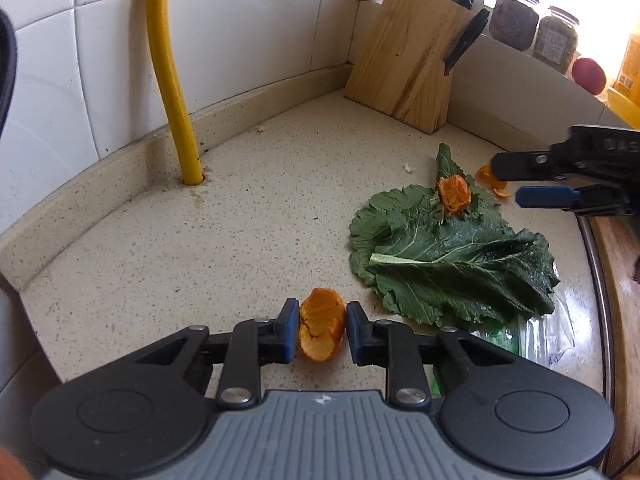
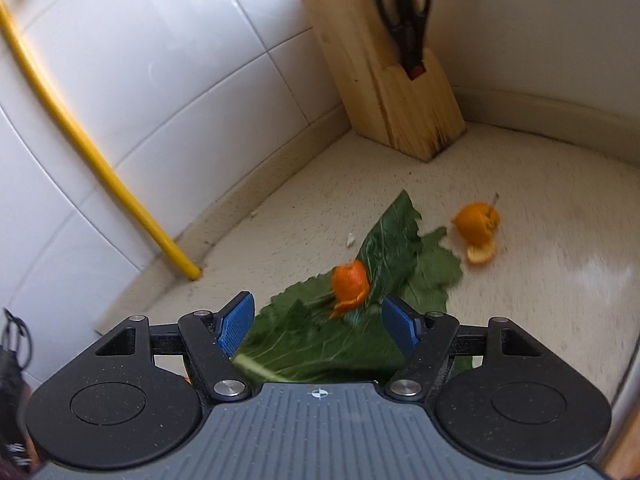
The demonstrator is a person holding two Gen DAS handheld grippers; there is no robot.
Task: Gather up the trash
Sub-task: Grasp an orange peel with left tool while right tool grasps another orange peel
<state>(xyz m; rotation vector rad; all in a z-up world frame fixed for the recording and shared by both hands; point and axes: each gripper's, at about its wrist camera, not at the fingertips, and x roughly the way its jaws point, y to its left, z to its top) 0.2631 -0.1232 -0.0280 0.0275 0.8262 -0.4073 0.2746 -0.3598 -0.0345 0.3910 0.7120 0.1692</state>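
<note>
I have the left gripper (image 1: 322,330) down at the bench (image 1: 240,220), its fingers (image 1: 290,330) set on either side of a cupped piece of orange peel (image 1: 322,330). The left pad looks to be touching the peel; on the right I see a thin gap, so I judge the grasp is closing but not yet firm. The peel seems to rest on the bench, not lifted.

My right gripper (image 2: 318,322) hangs over the big green leaf (image 2: 320,344) with its fingers (image 2: 238,322) spread wide and empty. A second curl of peel (image 2: 350,284) lies on the leaf just ahead of them, and a third peel (image 2: 478,224), in two bits, sits on the bare bench just beyond the leaf's far edge. The right view is blurred, so finer detail there escapes me.

By my reckoning the collecting has barely started: all the scraps I can see are on the bench, three lots of peel and the leaf, plus a crumb or two near the wall. A clear plastic bag (image 1: 548,332) shows at the leaf's near edge; whether that is the place for the trash I cannot tell. No bin is in view. The knife block (image 1: 408,52) and yellow hose (image 1: 172,80) are not trash, so I leave them be.
</note>
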